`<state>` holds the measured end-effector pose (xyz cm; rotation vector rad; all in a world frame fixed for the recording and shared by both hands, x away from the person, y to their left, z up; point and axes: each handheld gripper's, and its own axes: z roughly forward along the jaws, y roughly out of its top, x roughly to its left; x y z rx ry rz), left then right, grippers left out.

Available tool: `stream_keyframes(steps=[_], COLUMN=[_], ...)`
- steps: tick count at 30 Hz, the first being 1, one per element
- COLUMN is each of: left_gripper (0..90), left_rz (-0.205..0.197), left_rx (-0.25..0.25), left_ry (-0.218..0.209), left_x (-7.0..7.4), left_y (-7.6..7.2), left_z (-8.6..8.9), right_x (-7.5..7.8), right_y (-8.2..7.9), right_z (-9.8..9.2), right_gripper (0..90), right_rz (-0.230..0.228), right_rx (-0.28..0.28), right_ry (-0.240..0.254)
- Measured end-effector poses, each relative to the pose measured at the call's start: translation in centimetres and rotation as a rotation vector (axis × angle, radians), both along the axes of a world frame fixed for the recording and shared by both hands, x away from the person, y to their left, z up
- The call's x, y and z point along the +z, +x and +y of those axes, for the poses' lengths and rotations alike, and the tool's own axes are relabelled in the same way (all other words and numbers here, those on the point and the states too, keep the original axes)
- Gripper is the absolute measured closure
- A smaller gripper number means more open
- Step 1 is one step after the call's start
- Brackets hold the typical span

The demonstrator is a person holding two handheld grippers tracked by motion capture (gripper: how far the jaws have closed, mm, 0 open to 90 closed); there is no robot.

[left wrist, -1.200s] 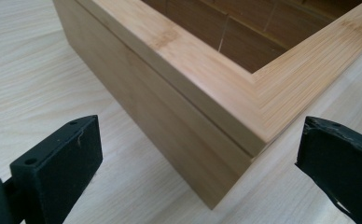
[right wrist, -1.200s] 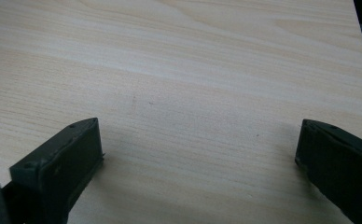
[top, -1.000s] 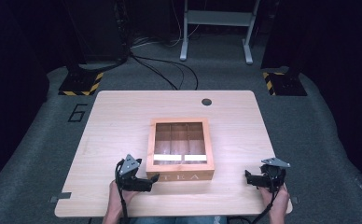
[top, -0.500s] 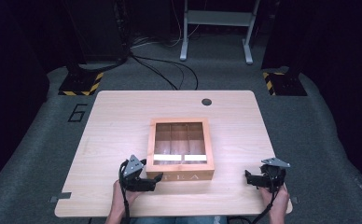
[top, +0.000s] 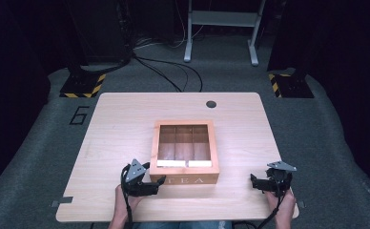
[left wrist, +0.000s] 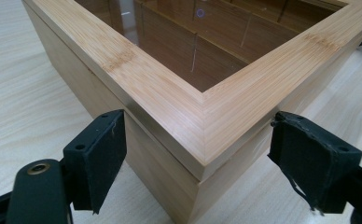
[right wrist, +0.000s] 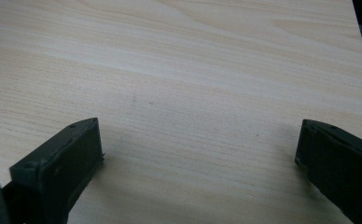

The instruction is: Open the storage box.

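Two tools, one per hand, both low over the near edge of the worktop (top: 116, 124). Forearms enter from the near side.

Left tool (top: 157, 181): held about level, pointing at the near left corner of the box (top: 185, 177). Its jaws straddle that corner, one on each side face. In the left gripper view the tool (left wrist: 195, 154) has the corner between its jaws; left pad (left wrist: 100, 149) close against the box wall, contact not certain; right pad (left wrist: 309, 154) stands clear of the wall. Jaws have just been closing, not yet clamped: tool released.

Right tool (top: 252, 181): well to the right of the box, held level, pointing toward it. In the right gripper view the tool (right wrist: 198, 154) has jaws wide apart over bare wood, nothing between them: released.

Box: wooden, lid shut with a glass pane, dividers visible beneath, "TEA" on the near face. It sits mid-worktop, directly ahead of the left tool.

Surroundings: dark grommet (top: 211, 104) beyond the box, far from both tools. Nothing stands between either tool and the box.
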<state>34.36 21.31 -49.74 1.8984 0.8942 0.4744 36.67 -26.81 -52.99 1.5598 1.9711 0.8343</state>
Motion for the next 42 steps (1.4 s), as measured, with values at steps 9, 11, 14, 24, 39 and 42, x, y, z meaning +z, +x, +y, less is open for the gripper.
stream_keyframes(steps=[9,11,14,24,39,42], left_gripper=[20.7,20.9,21.1,21.5,24.6,25.9], left_rz=[-0.018,-0.017,-0.015,-0.039,-0.074,-0.087], left_rx=[0.021,0.017,0.021,0.033,0.037,0.051], left_ry=[-0.006,-0.003,-0.011,-0.013,-0.034,-0.047], left_x=[0.0,0.1,0.1,0.3,1.0,1.1], left_y=[0.1,0.1,0.0,0.0,0.1,0.2], left_z=[-0.1,-0.1,-0.2,-0.4,-0.3,-0.3], right_x=[0.0,0.0,0.0,0.0,0.0,0.0], right_y=[0.0,0.0,0.0,0.0,0.0,0.0], right_z=[0.0,0.0,0.0,0.0,0.0,0.0], right_gripper=[0.0,0.0,0.0,0.0,0.0,0.0], right_rz=[0.0,0.0,0.0,0.0,0.0,0.0], right_rx=[0.0,0.0,0.001,0.0,0.001,0.0], right_ry=[0.0,0.0,-0.001,-0.001,-0.001,-0.002])
